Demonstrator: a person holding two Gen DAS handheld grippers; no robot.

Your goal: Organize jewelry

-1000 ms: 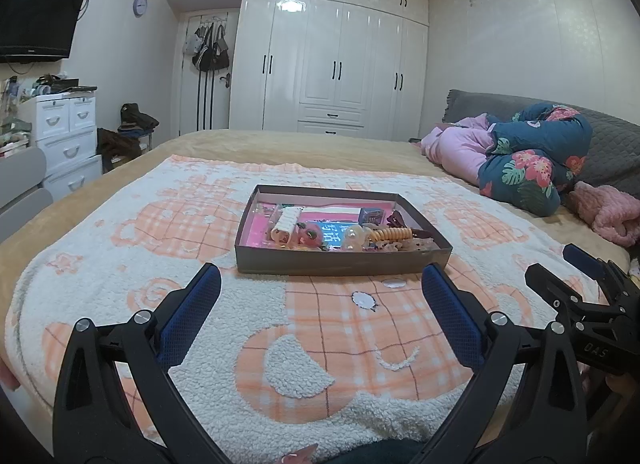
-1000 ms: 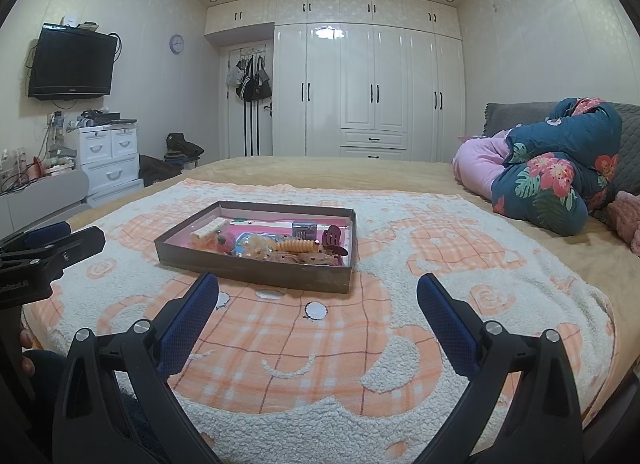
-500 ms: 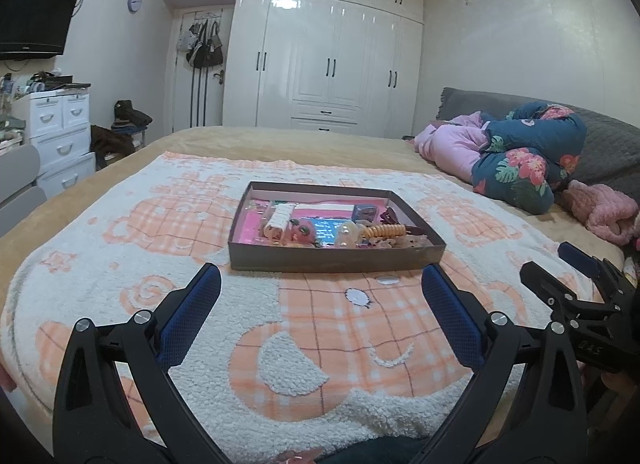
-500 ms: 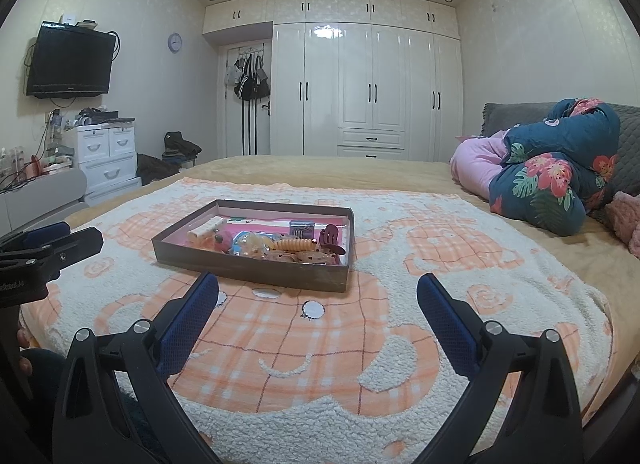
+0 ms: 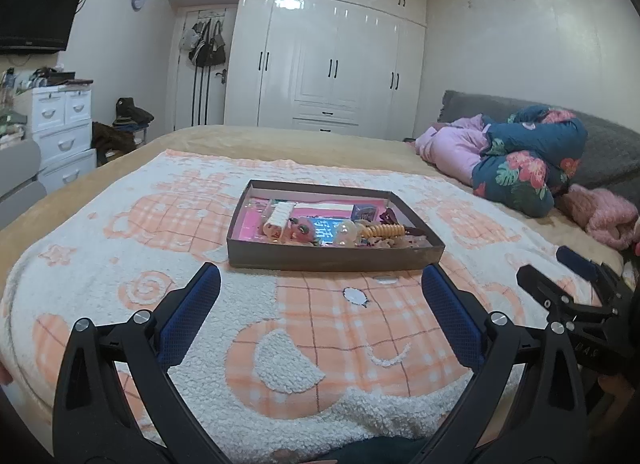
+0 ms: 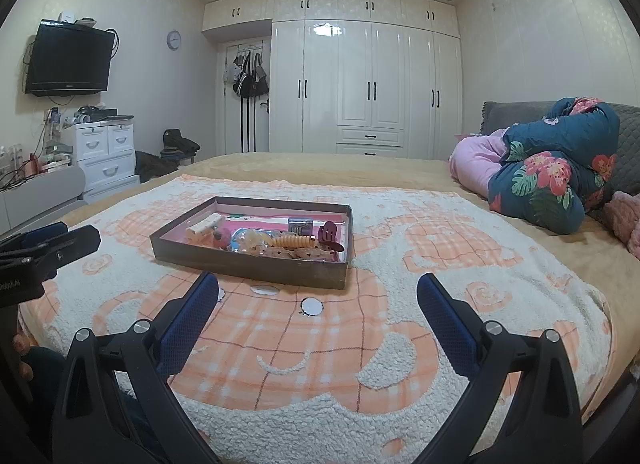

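Item 1: my left gripper [image 5: 320, 284], jaws spread wide, nothing between the blue pads [image 5: 188, 314]; it hangs over the fleece blanket [image 5: 304, 328] at the near edge of the bed.

Item 2: my right gripper [image 6: 318, 292], likewise wide apart and empty, over the same blanket. It shows in the left view at 3 o'clock; the left one shows in the right view at 9 o'clock.

Item 3: shallow dark tray [image 5: 332, 258], resting flat on the blanket at 12 o'clock from my left gripper, near but apart from the fingertips. From my right gripper it lies toward 11 o'clock [image 6: 248, 264].

Item 4: tray contents, on a pink lining: white clip [image 5: 280, 216] at the left; ribbed tan hair clip [image 6: 294, 241] near the middle; dark red claw clip [image 6: 329, 233] and a small dark box [image 6: 301, 224] toward the right. The smaller pieces are too jumbled to tell apart.

Item 5: floral quilt bundle [image 6: 556, 168], well apart at 2 o'clock.
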